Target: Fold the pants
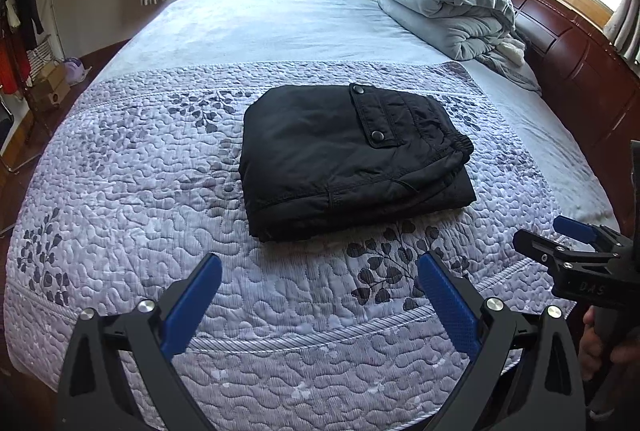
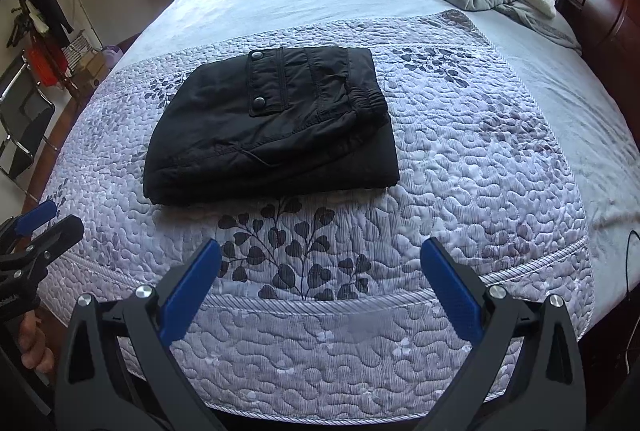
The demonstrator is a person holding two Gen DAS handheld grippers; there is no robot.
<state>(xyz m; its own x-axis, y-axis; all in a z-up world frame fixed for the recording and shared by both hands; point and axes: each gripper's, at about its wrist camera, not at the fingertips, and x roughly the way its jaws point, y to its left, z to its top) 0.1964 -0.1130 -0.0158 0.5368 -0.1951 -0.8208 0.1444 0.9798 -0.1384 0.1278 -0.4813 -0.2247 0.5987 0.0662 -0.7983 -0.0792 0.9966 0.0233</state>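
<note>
**Black pants folded, both grippers hanging clear**

Black cargo pants (image 1: 352,163) lying as a compact folded bundle on the quilted bedspread (image 1: 160,191), roughly mid-bed, with the snap-buttoned pocket flap (image 1: 370,115) facing up and the elastic waistband (image 2: 366,101) bunching at the right edge of the top layer. Sitting well apart from both tools, touching neither.

Left gripper (image 1: 320,295) hovering over the near border of the bedspread, blue fingers (image 1: 448,303) spreading wide and holding nothing. Right gripper (image 2: 320,279) doing likewise: fingers (image 2: 192,283) gaping wide, empty, pointing toward the bundle from the near side of the bed. Folded duvet and pillow (image 1: 440,3) stacking at the headboard end, far from the work.

Judging the folding as essentially finished, with only a check and tidy remaining. Doing that well:

- Looking along the near edge, where the upper layer appears to be sitting back from the lower one, and judging whether squaring is needed.
- Pressing or nudging rather than pinching, if correcting; gripping one layer risks peeling the stack open.
- Approaching low and level, keeping fingers off the quilt stitching to avoid dragging the bedspread under the bundle.
- Working both sides together, so the stack is not rotating.
- Leaving the waistband corner alone unless visibly slipping; padded fabric likely springing back anyway.
</note>
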